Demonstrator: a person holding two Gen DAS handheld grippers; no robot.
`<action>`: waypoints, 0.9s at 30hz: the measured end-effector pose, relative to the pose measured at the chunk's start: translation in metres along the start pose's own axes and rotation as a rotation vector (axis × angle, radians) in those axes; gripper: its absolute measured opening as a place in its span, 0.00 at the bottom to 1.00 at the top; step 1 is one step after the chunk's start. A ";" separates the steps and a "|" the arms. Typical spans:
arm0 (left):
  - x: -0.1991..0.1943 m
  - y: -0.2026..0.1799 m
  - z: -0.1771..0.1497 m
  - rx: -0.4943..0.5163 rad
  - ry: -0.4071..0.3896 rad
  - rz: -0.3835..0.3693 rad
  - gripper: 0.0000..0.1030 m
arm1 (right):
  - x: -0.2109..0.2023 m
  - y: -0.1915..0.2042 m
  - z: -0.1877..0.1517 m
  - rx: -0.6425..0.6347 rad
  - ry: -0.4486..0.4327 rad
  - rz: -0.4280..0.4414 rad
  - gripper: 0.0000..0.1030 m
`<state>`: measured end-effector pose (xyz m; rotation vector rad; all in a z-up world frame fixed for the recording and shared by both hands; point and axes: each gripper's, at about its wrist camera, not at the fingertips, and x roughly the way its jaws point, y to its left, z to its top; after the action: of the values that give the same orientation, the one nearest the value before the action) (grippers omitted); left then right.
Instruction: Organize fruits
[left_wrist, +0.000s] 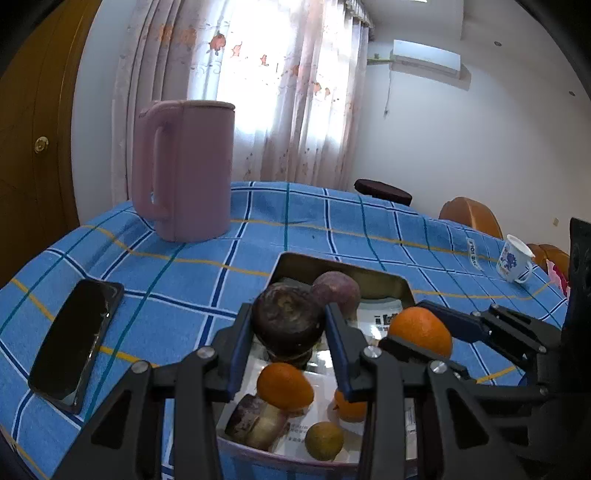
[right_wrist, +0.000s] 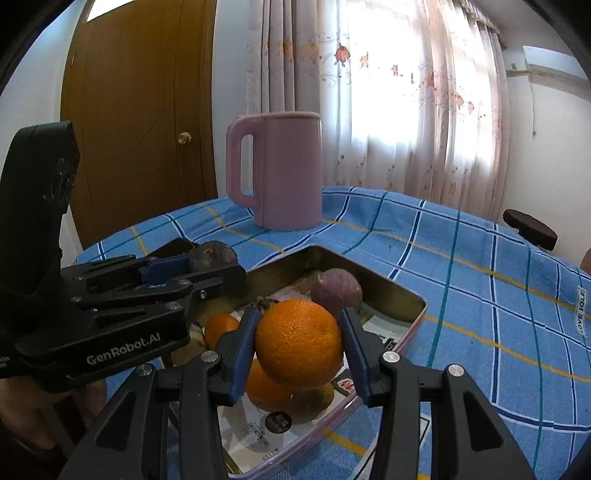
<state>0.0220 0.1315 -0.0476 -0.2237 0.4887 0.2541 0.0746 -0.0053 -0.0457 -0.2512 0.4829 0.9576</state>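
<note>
We hold the left tongs (left_wrist: 289, 321) clamped on a dark passion fruit (left_wrist: 288, 319), lifted above the tin tray (left_wrist: 404, 286) on the worktop (left_wrist: 177, 288); the right tongs (right_wrist: 298, 341) grip an orange (right_wrist: 298, 343) over the same tray, at 3 o'clock of the left; both look poised for sorting; loose fruit lies in the tray below; the pink kettle (right_wrist: 284, 170) stands at 12 o'clock, well apart.
</note>
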 end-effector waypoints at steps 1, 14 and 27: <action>0.001 0.000 -0.001 -0.001 0.005 0.000 0.39 | 0.002 0.000 0.000 -0.001 0.007 0.005 0.45; -0.011 -0.001 0.000 -0.011 -0.029 0.003 0.70 | 0.006 0.006 -0.004 -0.008 0.052 0.052 0.64; -0.041 -0.004 0.006 -0.022 -0.113 -0.011 0.85 | -0.047 -0.024 -0.002 0.054 -0.024 -0.101 0.64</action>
<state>-0.0093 0.1218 -0.0215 -0.2317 0.3724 0.2601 0.0713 -0.0536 -0.0237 -0.2132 0.4691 0.8474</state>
